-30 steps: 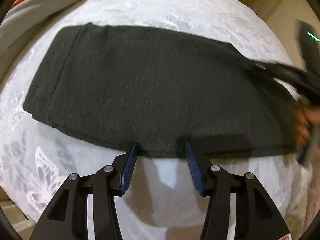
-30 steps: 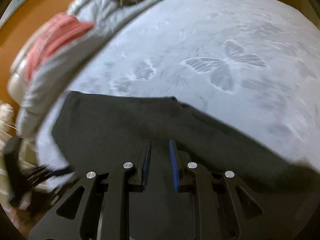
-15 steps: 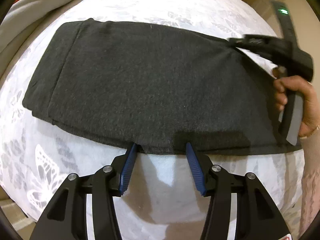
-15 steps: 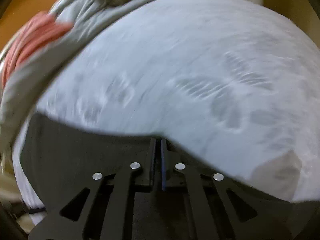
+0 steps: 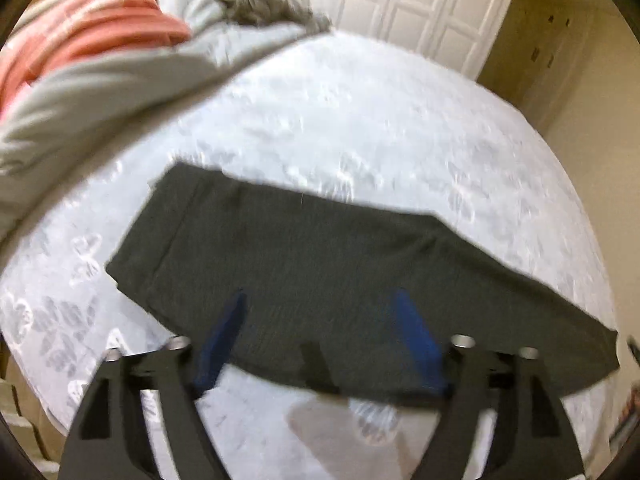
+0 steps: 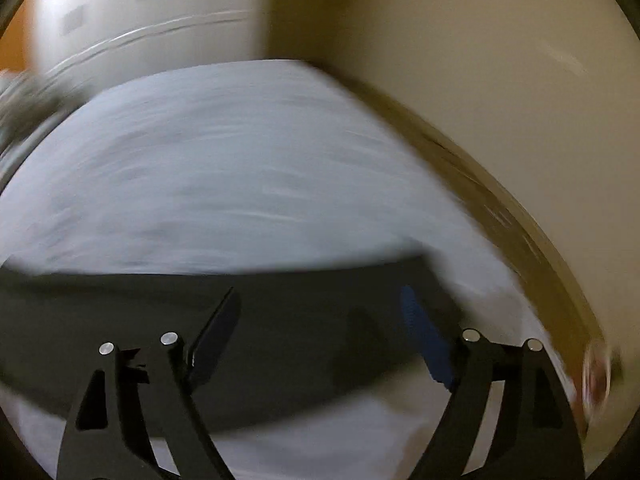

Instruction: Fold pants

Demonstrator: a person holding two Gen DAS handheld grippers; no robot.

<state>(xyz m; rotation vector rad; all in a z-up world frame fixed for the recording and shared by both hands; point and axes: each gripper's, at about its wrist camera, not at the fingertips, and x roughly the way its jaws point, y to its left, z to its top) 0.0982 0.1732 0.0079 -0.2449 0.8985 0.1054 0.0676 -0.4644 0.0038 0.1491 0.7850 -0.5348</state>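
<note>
Pants (image 5: 328, 276): dark grey, folded into a long flat band, lying on white butterfly-print bedspread (image 5: 360, 128). Left gripper (image 5: 320, 300): jaws spread wide above near edge, holding nothing. Right gripper (image 6: 320, 296): jaws likewise wide apart, empty, over the cloth's end; view blurred. Piled grey and coral bedding (image 5: 100, 52) at far left.

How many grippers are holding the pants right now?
0. The left gripper is open above the pants' near edge; the right gripper is open over the pants' other end.

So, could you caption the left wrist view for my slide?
Open left gripper above dark folded pants on a butterfly-print bedspread.
</note>
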